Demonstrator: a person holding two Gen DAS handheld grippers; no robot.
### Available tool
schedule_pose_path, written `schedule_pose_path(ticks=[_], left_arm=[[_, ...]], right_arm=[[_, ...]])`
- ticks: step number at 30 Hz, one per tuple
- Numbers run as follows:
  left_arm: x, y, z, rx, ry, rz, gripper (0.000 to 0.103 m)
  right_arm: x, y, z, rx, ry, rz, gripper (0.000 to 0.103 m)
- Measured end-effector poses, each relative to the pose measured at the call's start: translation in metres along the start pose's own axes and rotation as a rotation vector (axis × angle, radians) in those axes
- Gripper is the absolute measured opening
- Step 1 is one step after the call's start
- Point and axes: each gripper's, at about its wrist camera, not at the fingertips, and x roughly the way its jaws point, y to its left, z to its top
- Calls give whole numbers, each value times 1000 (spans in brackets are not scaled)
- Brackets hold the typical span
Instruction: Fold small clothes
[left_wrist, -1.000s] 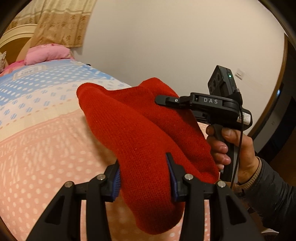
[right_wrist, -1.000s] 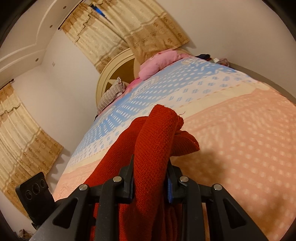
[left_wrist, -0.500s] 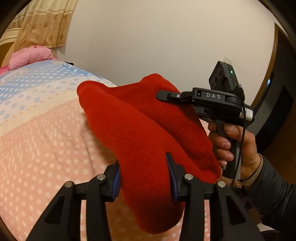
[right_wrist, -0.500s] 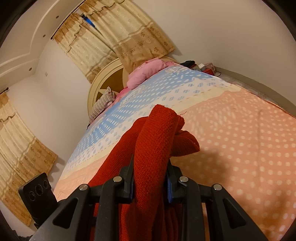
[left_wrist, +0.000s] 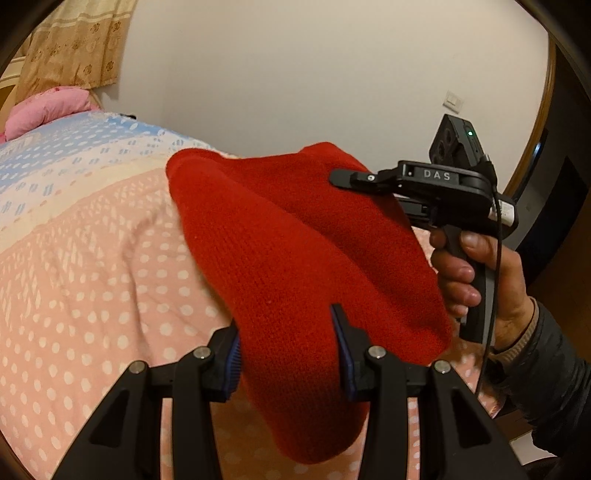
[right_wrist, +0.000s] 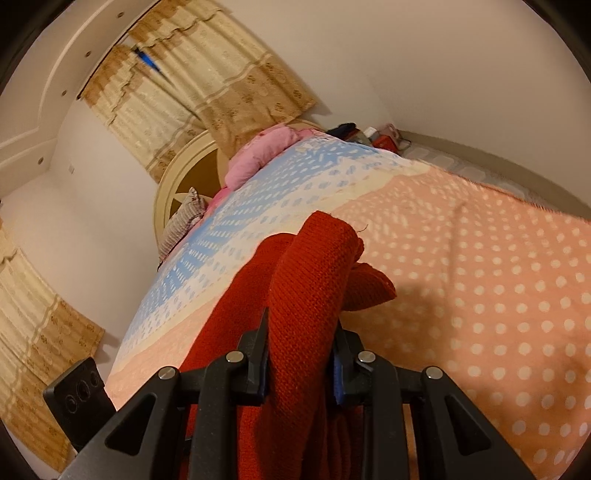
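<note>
We have the red knit garment aloft over the dotted bedspread, our left gripper clamped on its 6 o'clock end, our right gripper pinching the 3 o'clock end. It looks bunched, doubled at most; we judge laying flat and folding remain

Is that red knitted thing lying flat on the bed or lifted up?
Lifted up. The red knit garment hangs bunched between the left gripper and right gripper, both shut on it, above the dotted bedspread.

a bed in a dotted pink-and-blue cover — a pink pillow and a striped cushion at its head.
</note>
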Motion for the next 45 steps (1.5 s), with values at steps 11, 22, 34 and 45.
schedule_pose_path(ticks=[11,22,34,45], left_arm=[[-1,0,-13,-18,23,9,44],[-5,0,-21,-59,17,27,53],[-5,6,-20,-88,17,90,77],[-30,0,1,-41,-73,192,95]], right_arm=[[12,-24,-6,55,2,-4,26],[20,-40,-10,99,19,7,26],[23,-42,-20,89,40,-63,26],[9,-21,-20,11,8,-241,41]])
